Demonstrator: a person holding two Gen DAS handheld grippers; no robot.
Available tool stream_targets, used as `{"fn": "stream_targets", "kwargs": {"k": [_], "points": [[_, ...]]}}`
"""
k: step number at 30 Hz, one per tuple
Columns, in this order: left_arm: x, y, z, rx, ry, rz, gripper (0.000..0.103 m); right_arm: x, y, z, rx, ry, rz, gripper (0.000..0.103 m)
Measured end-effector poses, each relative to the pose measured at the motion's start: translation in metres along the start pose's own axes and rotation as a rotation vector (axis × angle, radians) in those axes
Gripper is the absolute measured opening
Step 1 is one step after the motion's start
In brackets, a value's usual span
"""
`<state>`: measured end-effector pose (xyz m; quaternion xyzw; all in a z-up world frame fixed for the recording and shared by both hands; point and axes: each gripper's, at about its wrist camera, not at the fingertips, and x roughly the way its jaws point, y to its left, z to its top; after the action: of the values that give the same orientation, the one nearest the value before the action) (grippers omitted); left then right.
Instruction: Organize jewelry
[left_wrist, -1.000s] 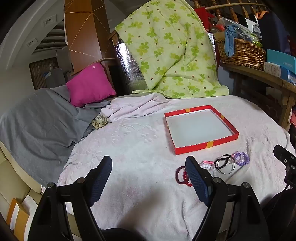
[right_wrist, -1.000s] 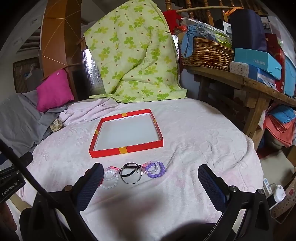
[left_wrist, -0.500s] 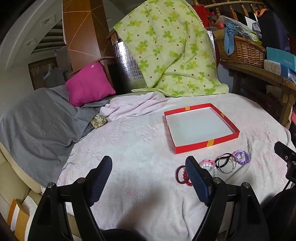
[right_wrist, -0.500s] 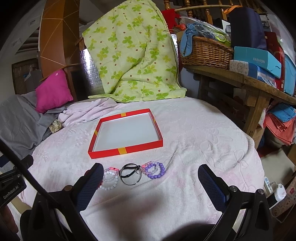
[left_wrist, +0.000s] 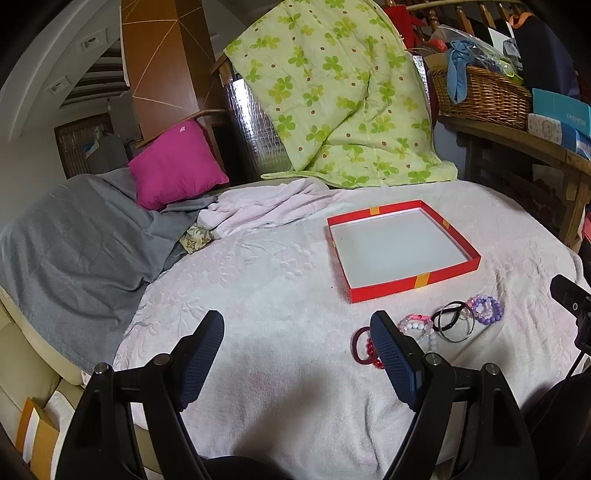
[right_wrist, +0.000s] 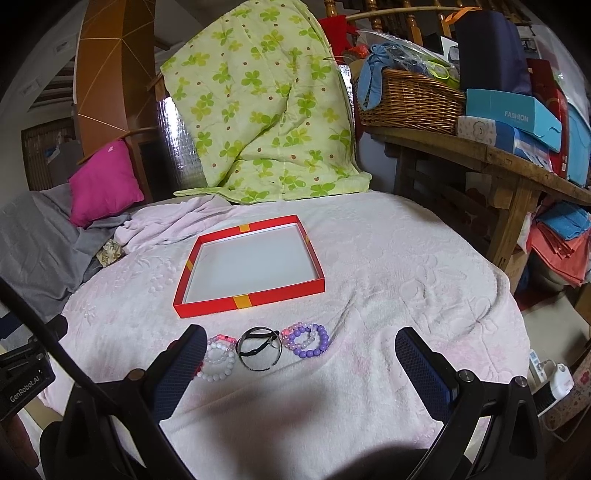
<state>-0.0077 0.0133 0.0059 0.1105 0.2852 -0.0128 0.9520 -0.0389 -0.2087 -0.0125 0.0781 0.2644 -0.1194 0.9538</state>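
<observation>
A shallow red box (left_wrist: 413, 282) (right_wrist: 251, 300) with a white floor lies empty on the pale pink blanket. In front of it lie bracelets in a row: a purple bead set (left_wrist: 485, 309) (right_wrist: 308, 339), a black bangle (left_wrist: 453, 321) (right_wrist: 260, 349), a white-and-pink bead set (left_wrist: 417, 325) (right_wrist: 218, 356), and a red one (left_wrist: 360, 345) partly behind my left gripper's right finger. My left gripper (left_wrist: 297, 332) is open and empty, left of the bracelets. My right gripper (right_wrist: 301, 350) is open and empty, above the blanket near the bracelets.
A green floral quilt (right_wrist: 258, 110) hangs behind the table. A magenta cushion (left_wrist: 173, 166) and grey cover (left_wrist: 66, 251) lie at left. A wooden bench (right_wrist: 480, 147) with a wicker basket (right_wrist: 410, 98) and boxes stands at right.
Both views have shifted slightly, so the box and bracelets sit a little higher in frame. Nothing on the table has moved. Both grippers stay open.
</observation>
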Motion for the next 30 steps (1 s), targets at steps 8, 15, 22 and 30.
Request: {"fn": "stream_targets", "kwargs": {"k": [8,15,22,30], "points": [[0.005,0.000,-0.001,0.007,0.012,0.004,0.082,0.008,0.000,0.000,0.017,0.066,0.002,0.103],[0.010,-0.003,-0.003,0.014,0.024,0.006,0.082,0.015,-0.004,-0.002,0.044,0.071,0.010,0.103],[0.029,-0.003,-0.007,0.011,0.056,-0.040,0.082,0.031,-0.018,-0.005,0.056,0.084,0.026,0.103],[0.107,0.002,-0.032,-0.033,0.213,-0.198,0.082,0.100,-0.079,-0.005,0.145,0.268,0.195,0.070]]}}
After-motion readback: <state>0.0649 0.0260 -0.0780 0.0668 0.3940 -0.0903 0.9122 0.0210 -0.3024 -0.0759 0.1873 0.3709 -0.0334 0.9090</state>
